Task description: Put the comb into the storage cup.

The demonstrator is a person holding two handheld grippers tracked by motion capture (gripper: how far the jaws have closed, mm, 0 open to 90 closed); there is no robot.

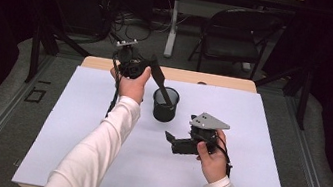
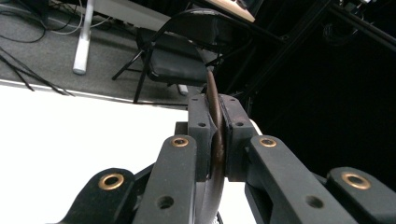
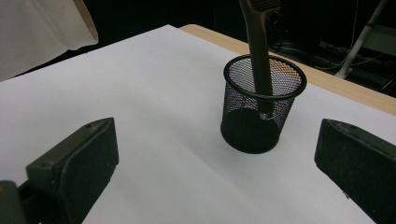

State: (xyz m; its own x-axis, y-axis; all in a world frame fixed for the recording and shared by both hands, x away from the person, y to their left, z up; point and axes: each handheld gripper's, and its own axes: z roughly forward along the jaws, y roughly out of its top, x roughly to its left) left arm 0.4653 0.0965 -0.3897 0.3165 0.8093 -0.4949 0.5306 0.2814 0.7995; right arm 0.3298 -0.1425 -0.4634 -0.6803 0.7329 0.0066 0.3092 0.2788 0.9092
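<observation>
A black mesh cup [image 1: 165, 107] stands upright on the white sheet [image 1: 98, 128], a little behind its middle. A dark brown spatula [image 1: 161, 85] slants down into the cup, narrow end inside and wide end up. My left gripper [image 1: 149, 68] is shut on that wide end, behind and left of the cup. In the left gripper view the jaws [image 2: 217, 109] pinch the thin brown spatula [image 2: 211, 86] edge-on. My right gripper [image 1: 171, 142] hovers open in front of the cup, pointing left. In the right gripper view my right gripper [image 3: 212, 161] frames the cup [image 3: 254, 126] and spatula [image 3: 259, 51], touching neither.
The white sheet covers most of a wooden table [image 1: 227, 82]. A black folding chair [image 1: 234, 36] and a white table leg [image 1: 173, 23] stand on the floor beyond the far edge, with cables [image 1: 130, 22] there too.
</observation>
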